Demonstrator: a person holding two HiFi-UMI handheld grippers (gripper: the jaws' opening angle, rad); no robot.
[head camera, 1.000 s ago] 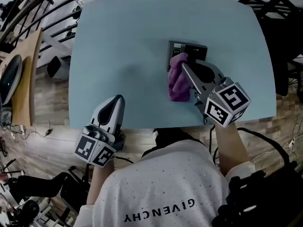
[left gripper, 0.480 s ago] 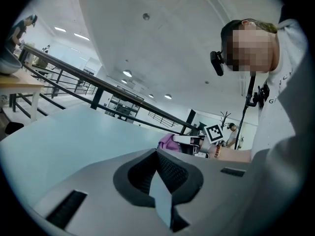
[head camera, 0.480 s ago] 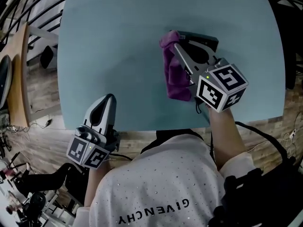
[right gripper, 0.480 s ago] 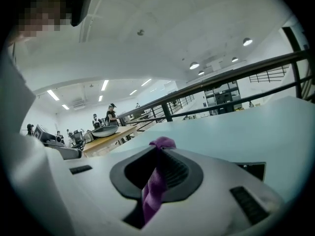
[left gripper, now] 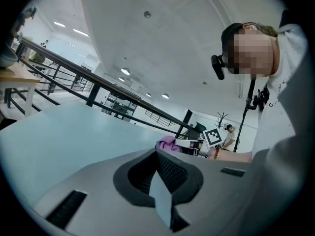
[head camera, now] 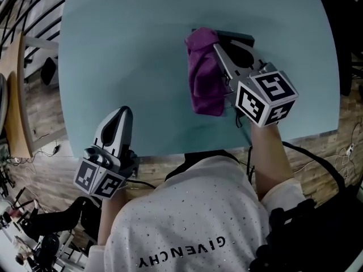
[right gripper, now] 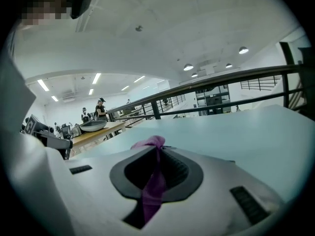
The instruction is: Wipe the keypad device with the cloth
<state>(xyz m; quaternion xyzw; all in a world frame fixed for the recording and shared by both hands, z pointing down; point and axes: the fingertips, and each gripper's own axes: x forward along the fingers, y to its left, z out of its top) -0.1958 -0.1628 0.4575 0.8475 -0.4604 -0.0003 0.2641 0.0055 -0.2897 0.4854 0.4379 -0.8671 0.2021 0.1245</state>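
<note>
On the far part of the pale blue table (head camera: 125, 50) lies the keypad device (head camera: 238, 38), a flat dark slab. Only its far edge and right end show, because the purple cloth (head camera: 203, 89) is draped over its left end. The right gripper (head camera: 216, 46) also reaches across it.

The right gripper's jaws are clenched on the cloth. In the right gripper view a thin purple strip runs down the seam between the two jaws, and a small tuft pokes out past their tips. From the tips the rest of the cloth hangs down and trails back toward the person in a crumpled fold, resting on the table just left of the gripper's body. The marker cube (head camera: 265, 98) on this gripper sits above the near edge of the table.

The left gripper (head camera: 123, 112) is well apart from the device, at the table's near left edge, with its tips over the tabletop. Its jaws are pressed together with nothing between them. Its own view looks low across the bare table toward the cloth and the other gripper's cube in the distance.
</note>
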